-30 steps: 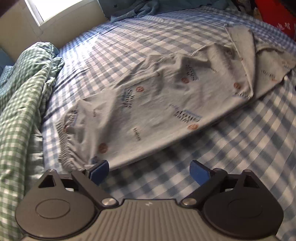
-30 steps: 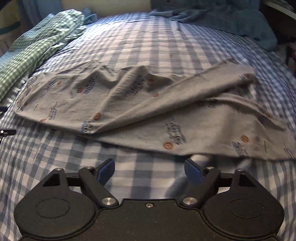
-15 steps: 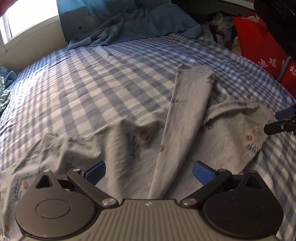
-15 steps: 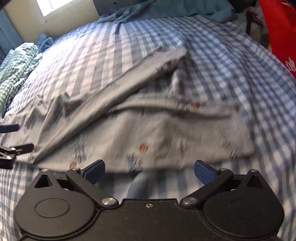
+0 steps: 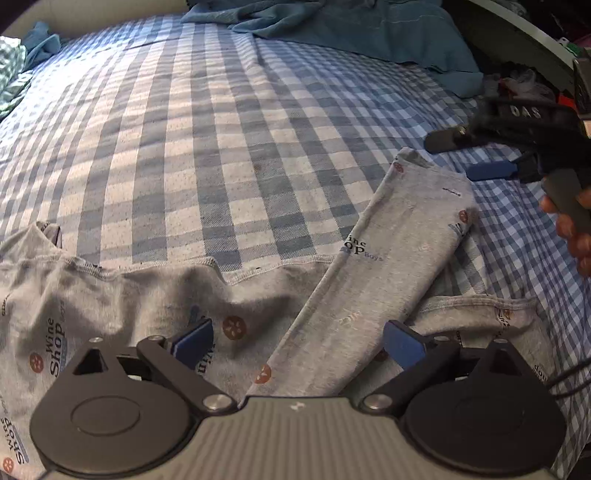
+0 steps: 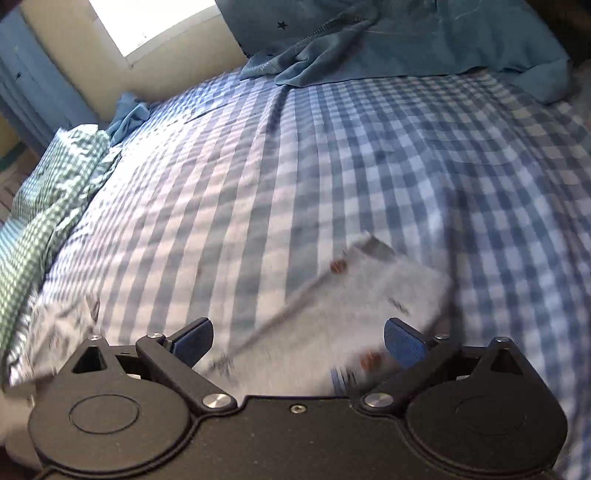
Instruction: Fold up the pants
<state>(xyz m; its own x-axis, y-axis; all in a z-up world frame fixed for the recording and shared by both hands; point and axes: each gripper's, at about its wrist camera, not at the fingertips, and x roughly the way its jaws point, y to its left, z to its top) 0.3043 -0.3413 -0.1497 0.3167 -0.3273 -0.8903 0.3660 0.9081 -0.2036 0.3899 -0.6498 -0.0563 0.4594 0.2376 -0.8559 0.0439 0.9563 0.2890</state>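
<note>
Grey printed pants (image 5: pixel 369 295) lie crumpled on the blue checked bed sheet (image 5: pixel 221 147). One leg is flipped diagonally up over the rest, its cuff (image 5: pixel 424 173) pointing to the far right. My left gripper (image 5: pixel 297 345) is open and empty just above the pants' middle. My right gripper (image 6: pixel 298 341) is open and empty over the flipped leg (image 6: pixel 351 314), which is blurred in that view. The right gripper also shows at the right edge of the left wrist view (image 5: pixel 491 170), open near the cuff.
A teal blanket (image 6: pixel 406 40) is heaped at the head of the bed. A green checked quilt (image 6: pixel 48 192) lies along the left edge. A window (image 6: pixel 147 22) is in the far wall.
Both views have swung to the right along the pants. The right gripper has come up close to the flipped leg's cuff. Both grippers stay open.
</note>
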